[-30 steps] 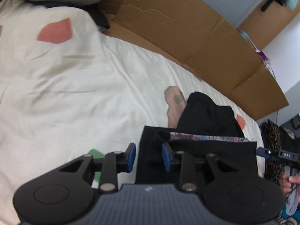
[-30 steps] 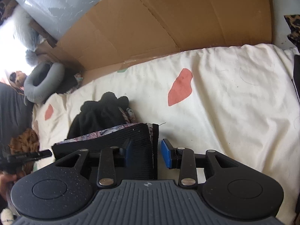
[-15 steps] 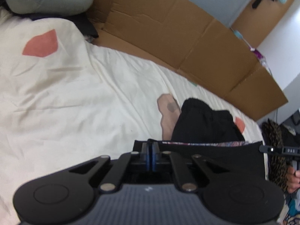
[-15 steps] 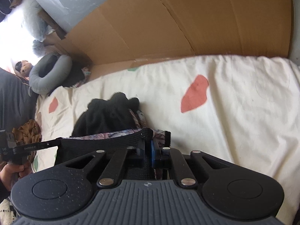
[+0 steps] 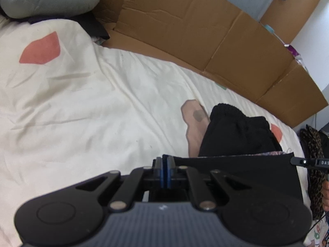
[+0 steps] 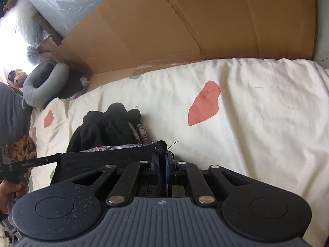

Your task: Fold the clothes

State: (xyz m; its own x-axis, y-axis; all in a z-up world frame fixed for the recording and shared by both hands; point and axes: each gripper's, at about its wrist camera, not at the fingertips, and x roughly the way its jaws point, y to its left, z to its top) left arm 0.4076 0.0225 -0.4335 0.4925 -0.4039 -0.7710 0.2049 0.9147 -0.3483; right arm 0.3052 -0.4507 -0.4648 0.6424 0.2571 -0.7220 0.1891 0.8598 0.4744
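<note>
The left tongs (image 5: 164, 165) are clamped on one corner of a black garment (image 5: 236, 170), though their jaws are easing apart slightly with the cloth between the blue pads. The right tongs (image 6: 163, 164) are pinched tight on the opposite corner of the same garment (image 6: 107, 160), whose top edge stretches taut between the two, showing a strip of patterned lining. It hangs just above a cream bedsheet (image 5: 86, 111) with coral patches. Right behind it on the bed lies a crumpled black pile of clothes (image 5: 234, 131).

The left view alone shows a beige sock-like piece (image 5: 194, 123) touching that pile; the right view alone shows patterned fabric (image 6: 141, 133) poking from under it, a brown garment (image 6: 22, 146) at the bed's edge, and the person's hand (image 6: 10, 193) on the other handle.

Flattened cardboard (image 6: 185, 24) lines the wall beyond the bed, and a grey neck pillow (image 6: 41, 84) sits at the far end.
</note>
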